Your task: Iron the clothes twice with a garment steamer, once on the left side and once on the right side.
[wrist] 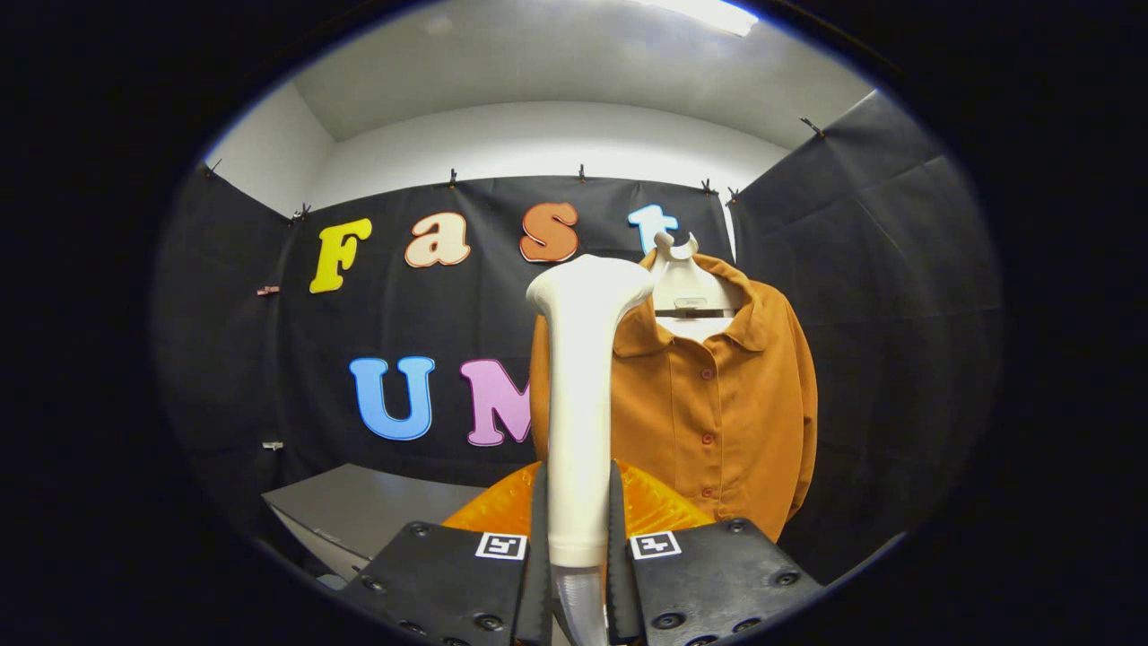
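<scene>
My gripper [578, 529] is clenched on the white garment steamer [581, 395], both fingers pressing its handle with only the handle's width between them. The steamer stands upright, long axis vertical, its flared head at the top. Just beyond it an orange shirt [708, 404] hangs buttoned on a white hanger [686, 287].

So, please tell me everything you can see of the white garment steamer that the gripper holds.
The garment steamer is a white, smooth, plastic-looking wand. Its long straight handle stands upright between the fingers of the gripper, which press on its lower part from both sides. At the top it widens into a rounded head turned toward the orange shirt hanging beyond it. The head overlaps the shirt's collar in this view; whether it touches the cloth cannot be told. No steam is visible.
</scene>
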Motion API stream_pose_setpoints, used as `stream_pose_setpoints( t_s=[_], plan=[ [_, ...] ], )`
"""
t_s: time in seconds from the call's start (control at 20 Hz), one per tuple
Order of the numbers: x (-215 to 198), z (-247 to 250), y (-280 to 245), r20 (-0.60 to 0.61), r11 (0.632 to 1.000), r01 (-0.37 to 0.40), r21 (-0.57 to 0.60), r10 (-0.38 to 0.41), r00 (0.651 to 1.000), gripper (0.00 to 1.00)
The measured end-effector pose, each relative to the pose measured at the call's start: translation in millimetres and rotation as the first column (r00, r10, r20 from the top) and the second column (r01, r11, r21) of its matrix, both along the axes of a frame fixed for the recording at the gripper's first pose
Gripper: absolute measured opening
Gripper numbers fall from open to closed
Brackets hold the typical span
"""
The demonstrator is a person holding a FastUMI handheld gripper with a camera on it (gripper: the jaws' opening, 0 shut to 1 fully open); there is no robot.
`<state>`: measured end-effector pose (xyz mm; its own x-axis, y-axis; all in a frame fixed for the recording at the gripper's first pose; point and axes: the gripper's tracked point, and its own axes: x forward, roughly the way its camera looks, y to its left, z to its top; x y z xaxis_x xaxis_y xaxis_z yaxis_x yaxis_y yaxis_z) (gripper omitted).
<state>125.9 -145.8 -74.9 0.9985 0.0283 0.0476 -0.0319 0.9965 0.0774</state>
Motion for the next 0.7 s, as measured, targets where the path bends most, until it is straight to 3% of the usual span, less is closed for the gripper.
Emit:
stream_pose_setpoints(
  t_s=[0.4, 0.7],
  plan=[
    [45, -34, -31, -0.065, 0.999, 0.043, -0.012, -0.044, 0.997, 0.27],
    [54, -69, -36, -0.140, 0.999, 0.040, -0.009, -0.041, 0.989, 0.27]
  ],
)
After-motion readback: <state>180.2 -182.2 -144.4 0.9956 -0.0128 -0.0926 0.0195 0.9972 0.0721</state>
